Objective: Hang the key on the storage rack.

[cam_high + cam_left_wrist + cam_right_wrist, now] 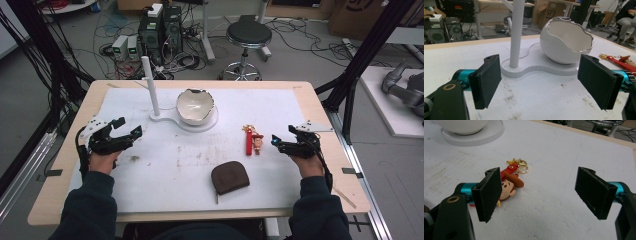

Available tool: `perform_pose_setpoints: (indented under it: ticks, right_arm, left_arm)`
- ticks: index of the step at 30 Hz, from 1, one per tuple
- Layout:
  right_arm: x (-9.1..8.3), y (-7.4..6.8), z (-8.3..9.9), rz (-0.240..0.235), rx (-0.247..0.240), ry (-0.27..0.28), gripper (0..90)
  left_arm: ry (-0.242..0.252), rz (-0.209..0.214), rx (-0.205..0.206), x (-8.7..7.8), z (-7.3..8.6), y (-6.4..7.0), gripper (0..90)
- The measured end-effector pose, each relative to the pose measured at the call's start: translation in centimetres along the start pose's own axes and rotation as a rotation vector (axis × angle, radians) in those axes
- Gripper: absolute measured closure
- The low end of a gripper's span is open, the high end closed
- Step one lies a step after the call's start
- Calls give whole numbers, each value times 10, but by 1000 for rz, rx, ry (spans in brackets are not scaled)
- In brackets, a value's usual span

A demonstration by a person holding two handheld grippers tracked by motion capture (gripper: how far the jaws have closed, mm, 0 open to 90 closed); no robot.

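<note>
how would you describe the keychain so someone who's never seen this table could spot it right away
Start at the white egg-shaped bowl on its stand at the back of the white table mat, then look right and nearer the person. The keychain lies flat there, just ahead of the right tongs. Unlike the plain brown pouch nearby, it has a red strap, gold rings and a small cartoon cowboy figure.

I'm working in a lab: computer towers [161, 27] sit on the floor amid tangled cables [185, 60]. A round stool [248, 35], cardboard boxes [549, 12] and black frame struts [367, 47] surround my tabletop [310, 100].
</note>
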State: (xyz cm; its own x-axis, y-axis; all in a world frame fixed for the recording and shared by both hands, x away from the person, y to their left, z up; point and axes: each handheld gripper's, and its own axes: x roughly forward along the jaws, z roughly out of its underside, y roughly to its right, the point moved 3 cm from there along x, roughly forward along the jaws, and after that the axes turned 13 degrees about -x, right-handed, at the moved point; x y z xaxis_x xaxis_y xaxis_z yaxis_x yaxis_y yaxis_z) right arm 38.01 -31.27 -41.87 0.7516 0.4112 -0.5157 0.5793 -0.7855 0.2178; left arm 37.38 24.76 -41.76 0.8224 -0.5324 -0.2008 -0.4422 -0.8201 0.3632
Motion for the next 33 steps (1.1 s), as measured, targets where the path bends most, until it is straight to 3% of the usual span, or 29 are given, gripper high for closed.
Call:
perform_pose_setpoints:
  ticks: [7, 13, 17, 22, 28, 33]
  right_arm:
    - [0, -1, 0, -11, 0, 4, 229]
    - [4, -4, -1, -29, 35, 16, 229]
    - [17, -17, -3, -68, 16, -5, 232]
    - [30, -37, -8, -108, -23, -51, 232]
    - [44, -53, -6, -90, -36, -138, 294]
    - [51, -49, 0, -65, 2, -203, 322]
  left_arm:
    - [-2, -5, -4, 0, 1, 0, 190]
    - [-10, -9, -13, 3, 2, -1, 193]
    - [-15, -11, -17, 4, 3, -2, 194]
    - [-22, -6, -8, 4, 4, -1, 197]
    - [-30, -1, -7, 4, 4, -1, 201]
    - [-40, 5, -5, 4, 5, 1, 202]
